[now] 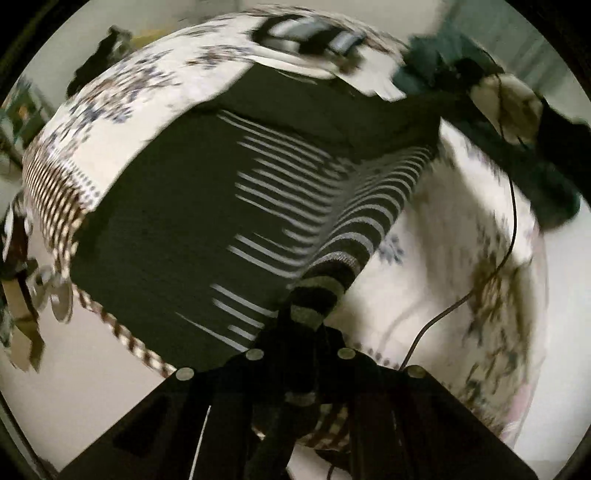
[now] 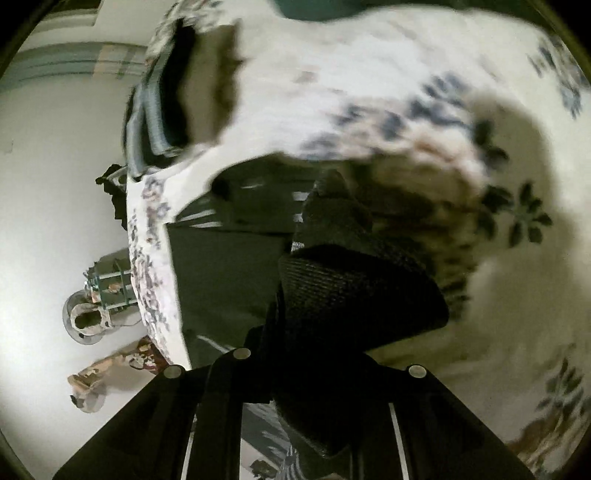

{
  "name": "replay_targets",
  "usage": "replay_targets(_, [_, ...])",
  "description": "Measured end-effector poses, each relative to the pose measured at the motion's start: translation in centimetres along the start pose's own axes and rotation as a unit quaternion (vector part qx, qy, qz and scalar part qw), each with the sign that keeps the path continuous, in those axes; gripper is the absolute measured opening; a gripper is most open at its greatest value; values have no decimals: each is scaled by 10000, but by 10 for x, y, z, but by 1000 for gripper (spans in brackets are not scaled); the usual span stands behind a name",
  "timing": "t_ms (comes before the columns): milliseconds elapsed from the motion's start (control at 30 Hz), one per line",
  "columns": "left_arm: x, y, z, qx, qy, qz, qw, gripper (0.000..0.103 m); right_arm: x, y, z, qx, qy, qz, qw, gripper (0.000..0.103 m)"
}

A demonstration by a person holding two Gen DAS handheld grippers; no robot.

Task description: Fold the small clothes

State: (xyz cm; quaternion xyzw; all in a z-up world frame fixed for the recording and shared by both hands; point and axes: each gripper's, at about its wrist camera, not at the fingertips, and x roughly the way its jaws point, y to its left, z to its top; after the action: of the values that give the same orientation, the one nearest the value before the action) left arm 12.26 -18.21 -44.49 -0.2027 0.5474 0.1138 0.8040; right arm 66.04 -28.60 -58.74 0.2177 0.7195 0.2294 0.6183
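Observation:
A dark sweater (image 1: 177, 229) with thin white stripes lies spread on a white floral cloth (image 1: 122, 107). My left gripper (image 1: 306, 339) is shut on the end of its striped sleeve (image 1: 354, 236) and holds it lifted at the near edge. In the right wrist view my right gripper (image 2: 317, 354) is shut on a dark ribbed edge of the sweater (image 2: 354, 291), raised over the rest of the garment (image 2: 229, 266). Both views are motion-blurred.
A folded dark and grey striped garment (image 1: 310, 33) lies at the far end of the cloth, and also shows in the right wrist view (image 2: 155, 110). Dark clothes (image 1: 554, 155) are piled at the right. A thin black cable (image 1: 495, 266) crosses the cloth. Clutter (image 2: 96, 306) sits on the floor.

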Motion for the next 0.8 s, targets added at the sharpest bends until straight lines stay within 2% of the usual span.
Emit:
replay_targets(167, [-11,84,44,-566,-40,-307,9979,6,31,103,-5,-36,-150,-353,9993,15])
replay_targets(233, [-7,128,62,-861,-40,-433,9953,6,63,146,0,-10,-171,-493,9986,15])
replay_targets(267, [-7,139,67,-931,-50,-481,9945,6,80,166,3,-18,-201,-598,9980,15])
replay_targets(400, [18,213,87,-1300,48,-645,9894,6,168,239,17,-135,-107,-1205,9926,15])
replay_targets(467, [31,239,91,-1428,145,-753,9868,6,212,263,23,-190,-44,-1558,9876,15])
replay_targets(567, [58,279,92,-1643,269,-838,9825,6,263,279,26,-187,32,-1911,9814,15])
replay_targets(633, [75,301,90,-1865,356,-944,9773,7,293,285,28,-166,80,-2163,9762,15])
replay_targets(667, [84,310,88,-1954,474,-1131,9730,7,305,286,29,-71,105,-2277,9737,16])
replay_targets(700, [96,320,83,-2136,617,-1292,9664,11,311,285,30,23,133,-2305,9730,21])
replay_targets(733, [106,329,77,-2347,760,-1377,9593,12,314,283,30,172,166,-2220,9747,30])
replay_targets(767, [112,333,73,-2413,867,-1440,9558,17,314,283,28,294,252,-1991,9792,37])
replay_targets(800, [120,339,66,-2452,1079,-1425,9528,23,314,284,25,330,411,-1679,9844,49])
